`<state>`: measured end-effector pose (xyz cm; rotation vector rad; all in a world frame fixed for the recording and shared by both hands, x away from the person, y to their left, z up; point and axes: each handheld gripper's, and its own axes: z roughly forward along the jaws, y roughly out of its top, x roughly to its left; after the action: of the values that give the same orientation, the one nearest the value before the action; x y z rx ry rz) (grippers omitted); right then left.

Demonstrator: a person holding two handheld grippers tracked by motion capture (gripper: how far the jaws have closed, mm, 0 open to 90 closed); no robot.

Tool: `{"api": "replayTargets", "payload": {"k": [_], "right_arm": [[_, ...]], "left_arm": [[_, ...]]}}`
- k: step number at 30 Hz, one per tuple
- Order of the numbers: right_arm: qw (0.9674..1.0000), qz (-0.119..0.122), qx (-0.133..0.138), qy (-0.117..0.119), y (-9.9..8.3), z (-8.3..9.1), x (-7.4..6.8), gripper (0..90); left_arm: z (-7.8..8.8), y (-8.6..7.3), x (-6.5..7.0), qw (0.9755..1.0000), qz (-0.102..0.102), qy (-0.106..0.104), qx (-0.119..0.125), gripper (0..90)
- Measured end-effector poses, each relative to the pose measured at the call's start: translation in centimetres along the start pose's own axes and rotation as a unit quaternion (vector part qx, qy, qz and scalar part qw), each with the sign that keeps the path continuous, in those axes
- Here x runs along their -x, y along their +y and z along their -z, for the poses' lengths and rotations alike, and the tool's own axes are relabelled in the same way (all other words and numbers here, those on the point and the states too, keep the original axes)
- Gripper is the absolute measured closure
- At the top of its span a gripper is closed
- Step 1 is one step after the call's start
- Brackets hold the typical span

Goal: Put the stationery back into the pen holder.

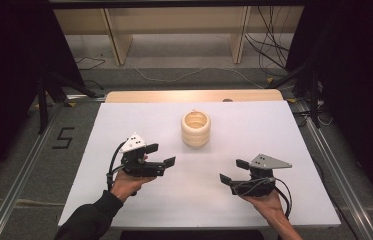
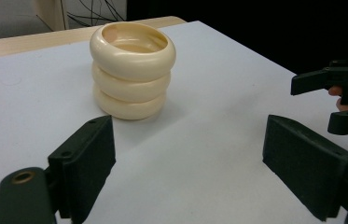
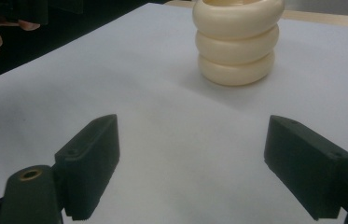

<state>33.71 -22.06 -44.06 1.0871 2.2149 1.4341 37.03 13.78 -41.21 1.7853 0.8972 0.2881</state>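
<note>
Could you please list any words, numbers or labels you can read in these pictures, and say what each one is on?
"5": a dark numeral marked on the grey floor to the left of the white table, in the high view.
No writing can be read on the cream ringed pot, on the left gripper or on the right gripper.

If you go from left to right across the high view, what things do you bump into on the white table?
Left hand-held gripper → cream ringed pot → right hand-held gripper, all over the white table.
</note>
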Motion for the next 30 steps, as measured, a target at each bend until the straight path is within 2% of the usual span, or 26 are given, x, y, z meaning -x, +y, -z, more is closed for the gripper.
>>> {"api": "replayTargets", "payload": {"k": [10,17,22,25,30], "right_arm": [[1.0000,0.001,-0.002,0.002,-0.1,-0.1,-0.1,18.8],[1.0000,0.002,-0.003,0.001,-0.1,-0.1,-0.2,18.8],[1.0000,0.003,-0.003,0.001,-0.1,-0.1,-0.2,18.8],[1.0000,0.003,-0.004,0.001,-0.1,-0.1,-0.2,18.7],[1.0000,0.004,-0.004,0.001,-0.1,-0.1,-0.2,18.8]], "left_arm": [[0.8,-1.3,0.1,1.0000,-0.003,-0.003,-0.001,16.0],[1.4,-2.0,0.7,0.9998,-0.017,-0.004,-0.001,15.7],[1.7,-2.7,0.9,0.9998,-0.016,-0.011,0.001,15.5],[1.7,-3.2,1.0,0.9996,-0.027,-0.008,-0.006,15.5],[1.9,-3.6,0.7,0.9999,-0.016,-0.007,-0.002,15.4]]}}
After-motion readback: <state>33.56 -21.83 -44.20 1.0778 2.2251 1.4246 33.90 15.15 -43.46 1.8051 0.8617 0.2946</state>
